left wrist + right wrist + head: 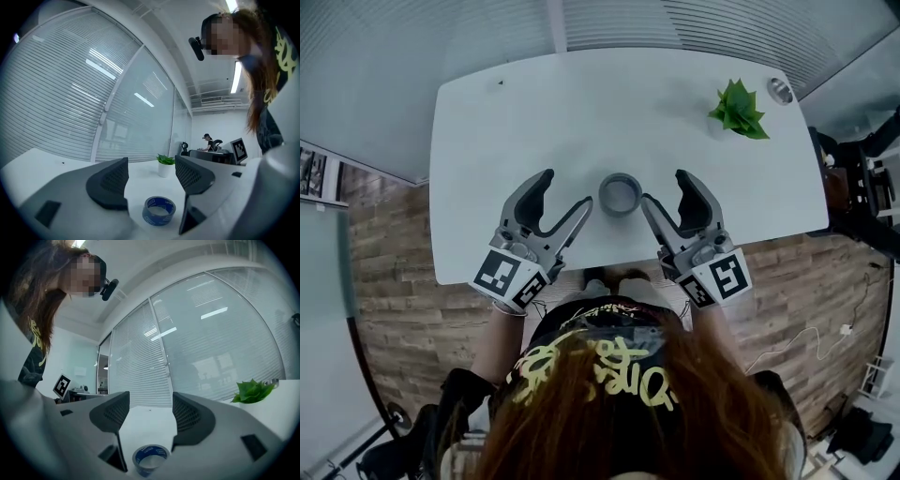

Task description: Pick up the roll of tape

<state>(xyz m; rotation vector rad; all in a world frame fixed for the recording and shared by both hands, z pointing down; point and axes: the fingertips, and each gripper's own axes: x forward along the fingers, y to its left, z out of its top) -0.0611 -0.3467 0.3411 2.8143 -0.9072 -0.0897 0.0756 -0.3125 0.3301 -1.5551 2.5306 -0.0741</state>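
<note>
A blue roll of tape (620,194) lies flat on the white table (506,112), near the front edge. My left gripper (565,190) hovers just left of it and my right gripper (666,190) just right of it; both stand open and hold nothing. In the left gripper view the roll of tape (159,211) sits low between the dark pads (110,180), a little to the right. From the right gripper view the roll of tape (150,458) shows low and slightly left, below the open fingers (190,417).
A small green potted plant (738,110) stands at the table's far right, with a round metal object (780,90) beside it at the corner. Glass walls with blinds lie beyond the table. Another person sits at a far desk (213,151). Wooden floor borders the front edge.
</note>
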